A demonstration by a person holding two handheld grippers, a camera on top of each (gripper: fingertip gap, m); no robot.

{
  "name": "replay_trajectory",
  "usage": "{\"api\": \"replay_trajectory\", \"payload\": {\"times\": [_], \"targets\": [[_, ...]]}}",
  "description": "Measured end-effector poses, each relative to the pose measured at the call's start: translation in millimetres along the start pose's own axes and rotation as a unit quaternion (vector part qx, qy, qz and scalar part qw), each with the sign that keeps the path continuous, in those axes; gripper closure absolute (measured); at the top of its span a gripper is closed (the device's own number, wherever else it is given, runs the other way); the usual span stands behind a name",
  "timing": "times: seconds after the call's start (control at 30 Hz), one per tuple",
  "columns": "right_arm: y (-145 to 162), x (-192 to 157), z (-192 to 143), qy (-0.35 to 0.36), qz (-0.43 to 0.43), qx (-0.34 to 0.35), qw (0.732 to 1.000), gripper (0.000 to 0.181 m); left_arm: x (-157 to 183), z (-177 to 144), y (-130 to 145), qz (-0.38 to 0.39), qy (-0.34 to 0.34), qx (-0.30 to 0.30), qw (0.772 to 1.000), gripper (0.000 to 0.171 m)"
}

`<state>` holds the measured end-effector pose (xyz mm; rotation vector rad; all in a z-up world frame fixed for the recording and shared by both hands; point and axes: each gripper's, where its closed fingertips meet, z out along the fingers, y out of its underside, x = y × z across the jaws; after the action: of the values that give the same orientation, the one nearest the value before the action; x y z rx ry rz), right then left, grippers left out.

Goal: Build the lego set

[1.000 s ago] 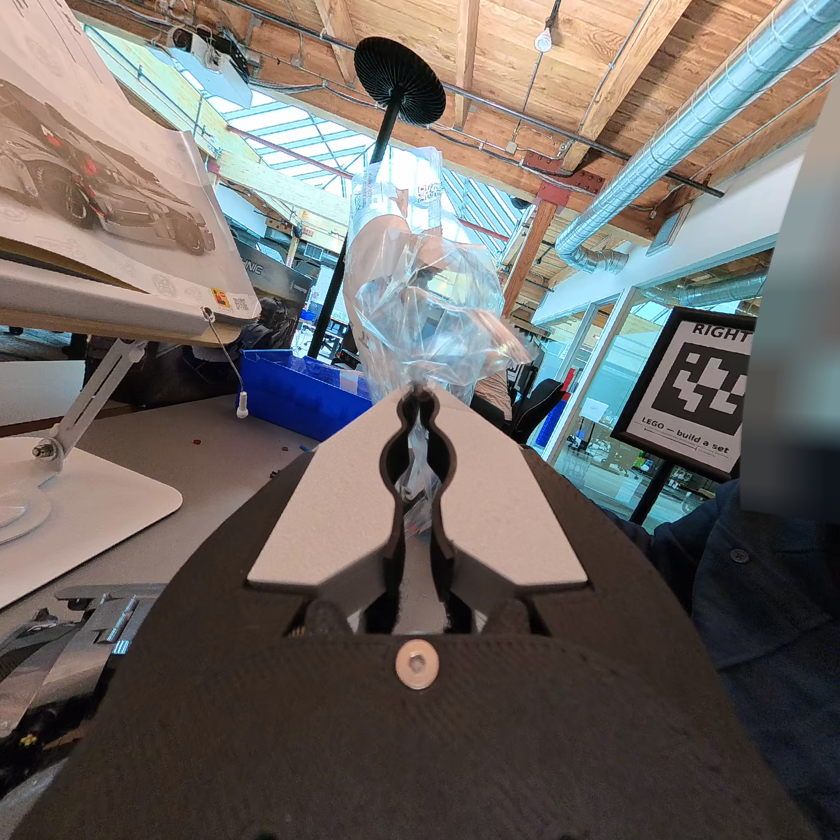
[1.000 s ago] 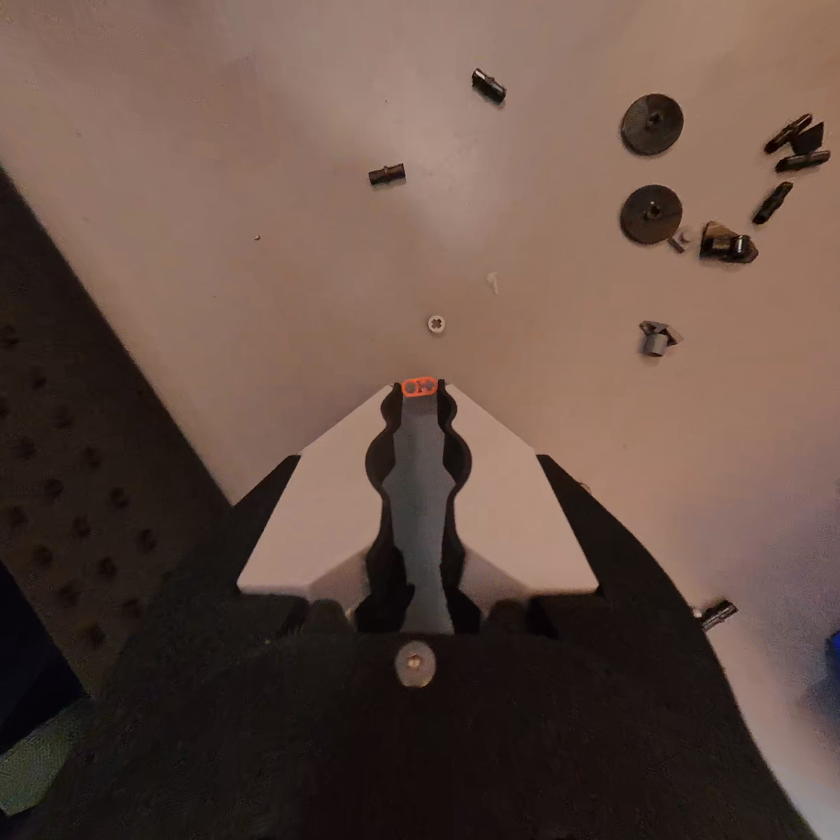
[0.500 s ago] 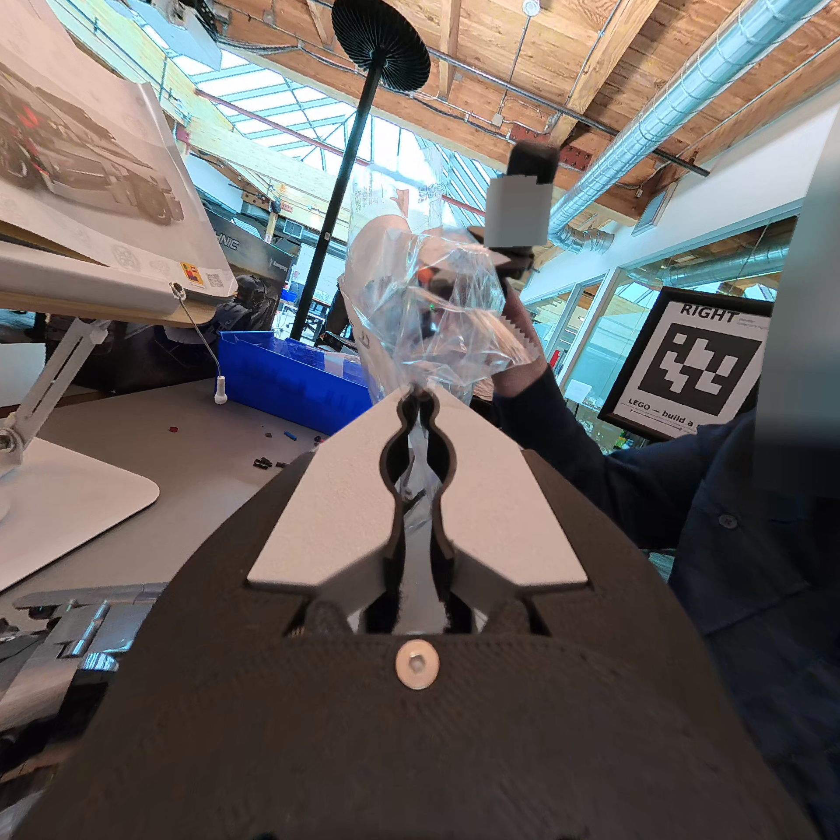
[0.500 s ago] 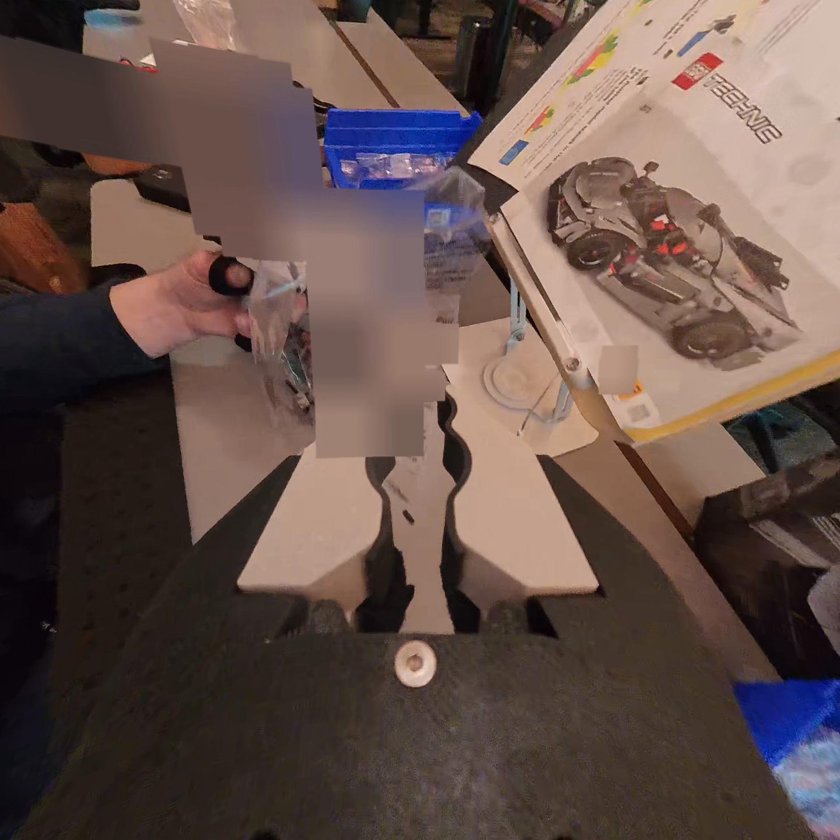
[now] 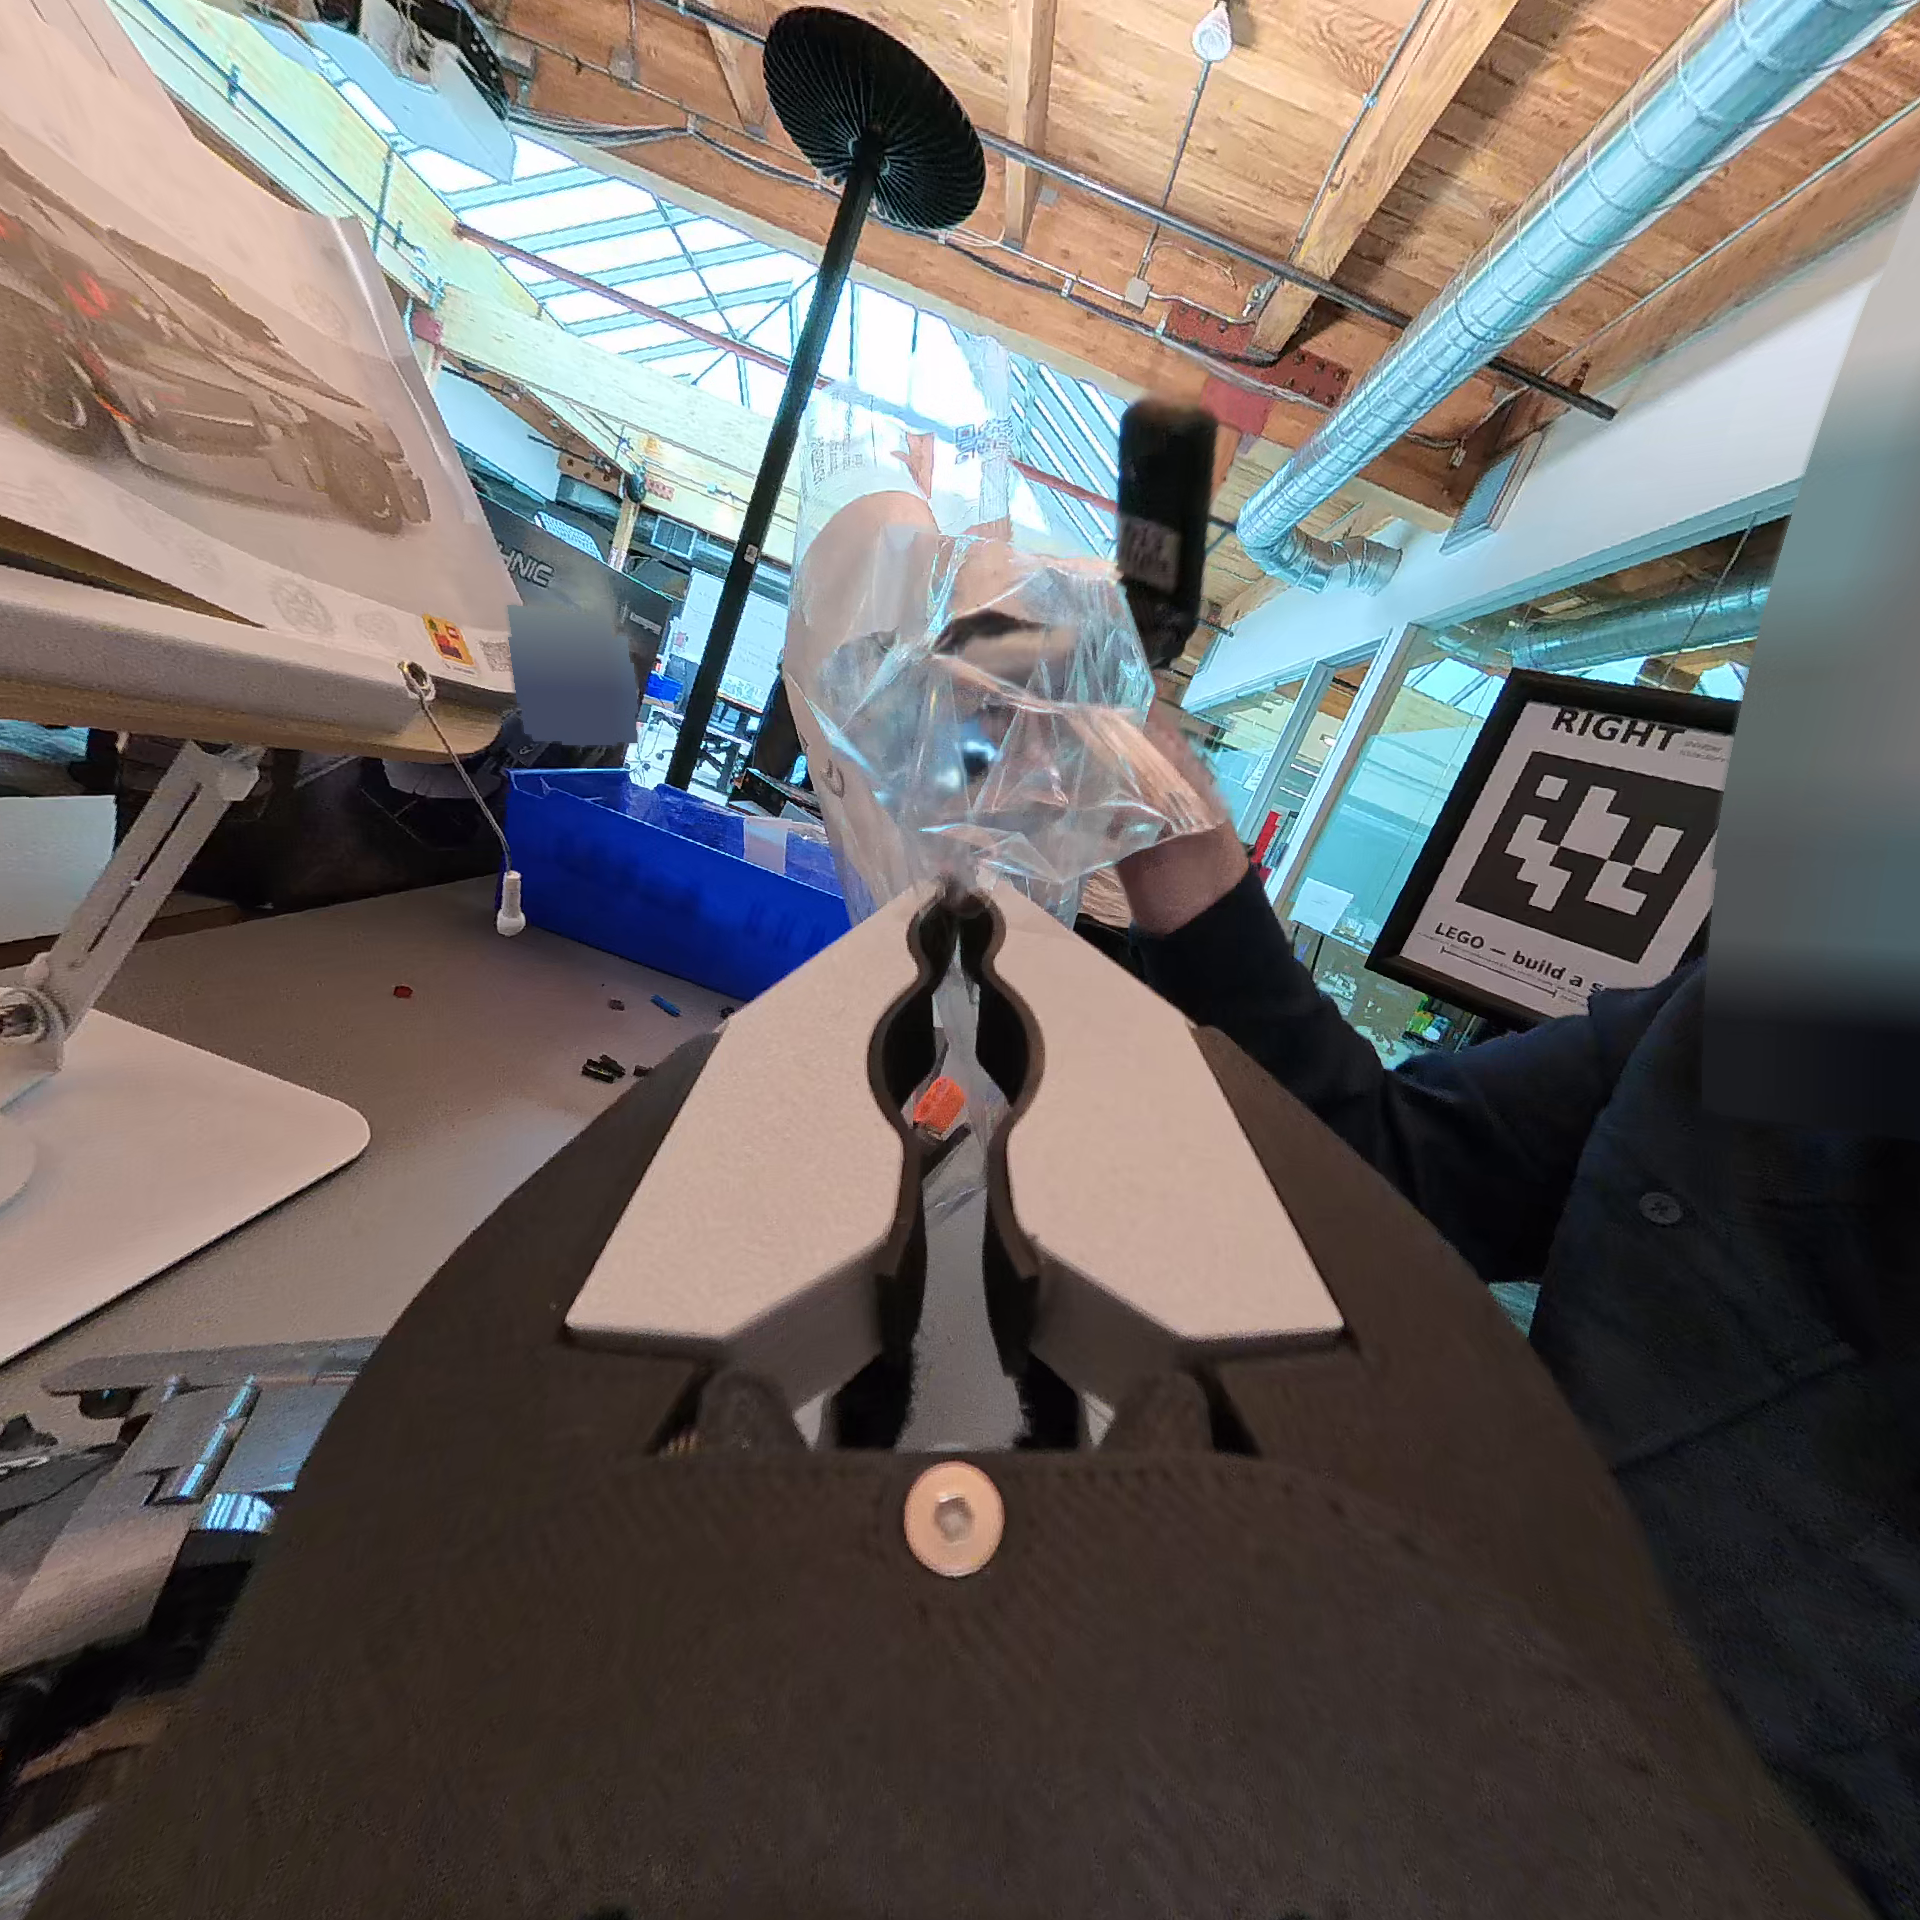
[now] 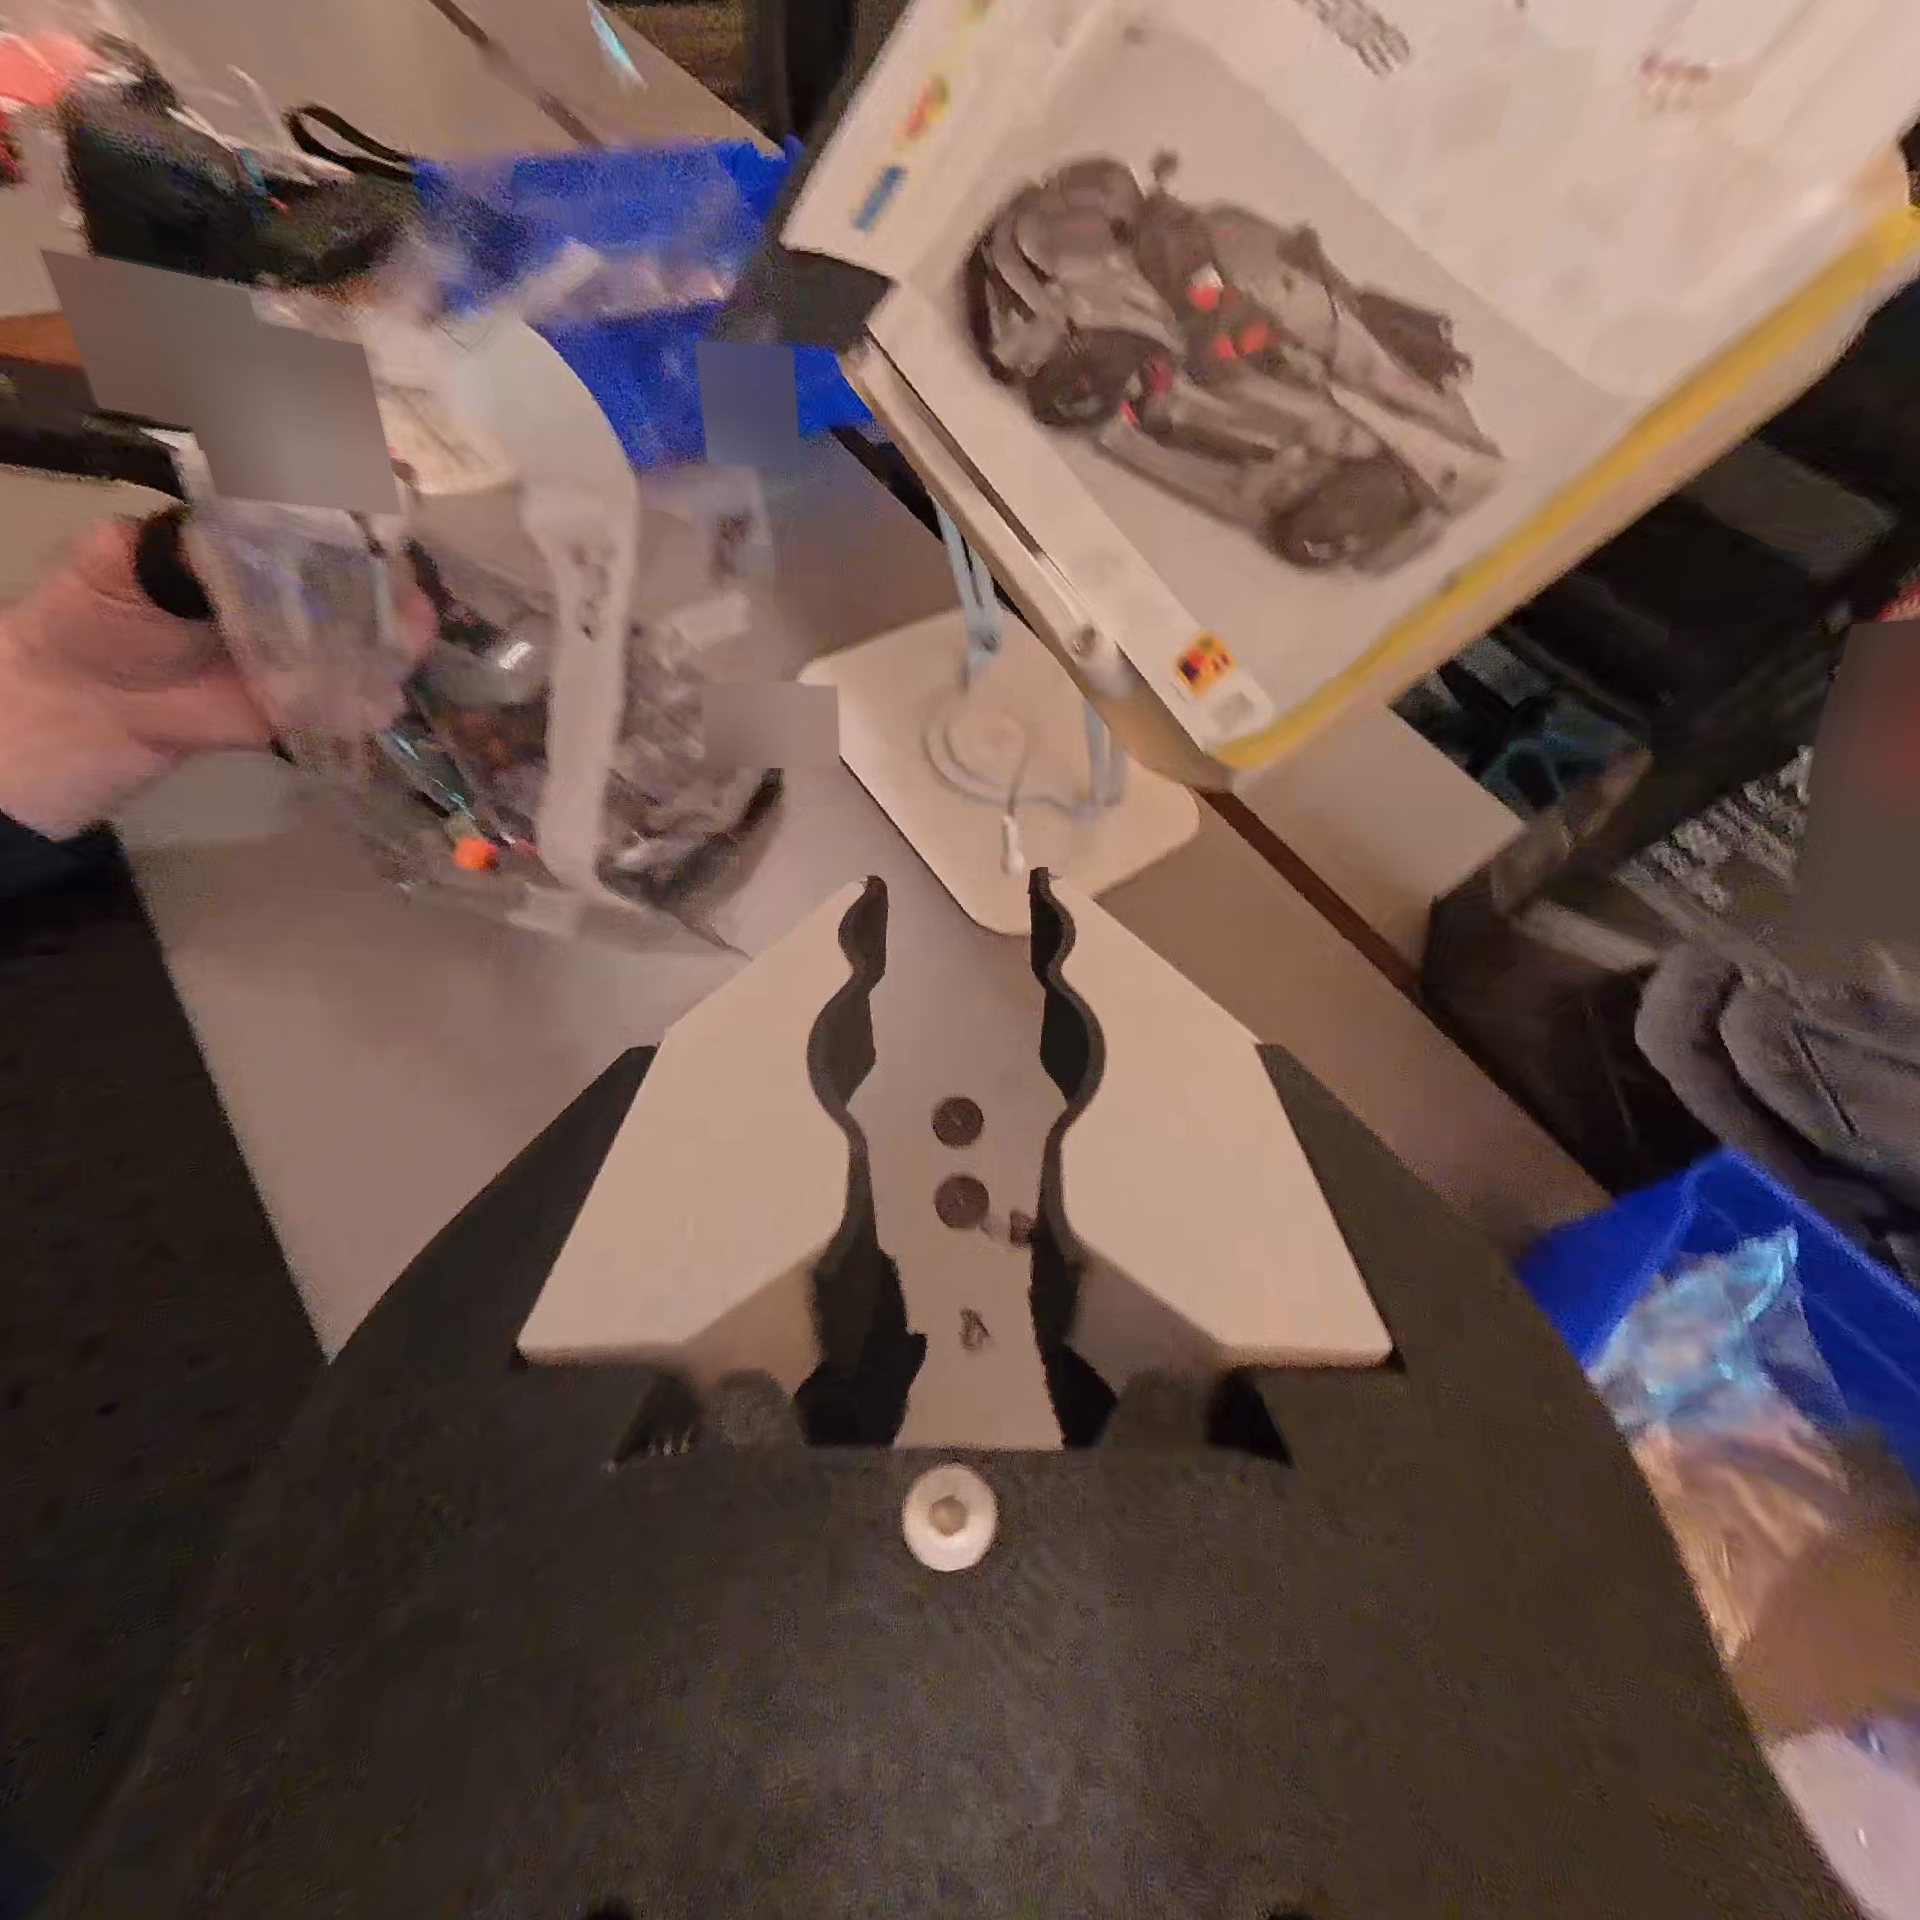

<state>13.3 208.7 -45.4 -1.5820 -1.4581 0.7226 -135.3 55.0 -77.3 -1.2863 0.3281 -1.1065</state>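
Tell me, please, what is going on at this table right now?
A person is building a lego set with two handheld grippers. The left gripper has its jaws shut on a clear plastic bag of parts, held up in the air. The right gripper is open and empty, facing the bag. Loose pieces lie on the table, near the propped instruction booklet.

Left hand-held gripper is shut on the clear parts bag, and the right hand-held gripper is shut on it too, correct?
Not quite. The left hand-held gripper is shut on the clear parts bag, as the left wrist view shows. But the right hand-held gripper is open and holds nothing: in the right wrist view its jaws stand apart, with the bag off to one side.
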Motion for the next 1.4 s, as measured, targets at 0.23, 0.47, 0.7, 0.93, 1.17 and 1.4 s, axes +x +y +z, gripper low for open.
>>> {"api": "replay_trajectory", "payload": {"times": [0.23, 0.47, 0.7, 0.93, 1.17, 1.4], "targets": [[159, 34, 64, -0.005, 0.106, -0.199, 0.974, 0.147, -1, -1, -1, 0.002, -0.005, 0.002, 1.0, 0.171], [208, 31, 93, 0.008, 0.06, -0.283, 0.957, 0.16, -3, -2, -1, 0.002, -0.009, 0.001, 1.0, 0.171], [217, 28, 98, -0.001, 0.066, -0.291, 0.954, 0.168, -2, -2, -1, 0.003, -0.009, 0.0, 1.0, 0.171], [161, 24, 76, -0.005, 0.071, -0.202, 0.977, 0.168, -3, -2, 0, 0.002, -0.009, 0.0, 1.0, 0.171], [-27, -38, 14, -0.084, -0.023, 0.051, 0.995, 0.168, -4, 1, 4, 0.0, -0.008, -0.008, 1.0, 0.171], [-51, -77, 47, -0.137, -0.063, 0.013, 0.989, 0.16, -3, 1, 5, 0.001, -0.007, -0.011, 1.0, 0.171]]}}
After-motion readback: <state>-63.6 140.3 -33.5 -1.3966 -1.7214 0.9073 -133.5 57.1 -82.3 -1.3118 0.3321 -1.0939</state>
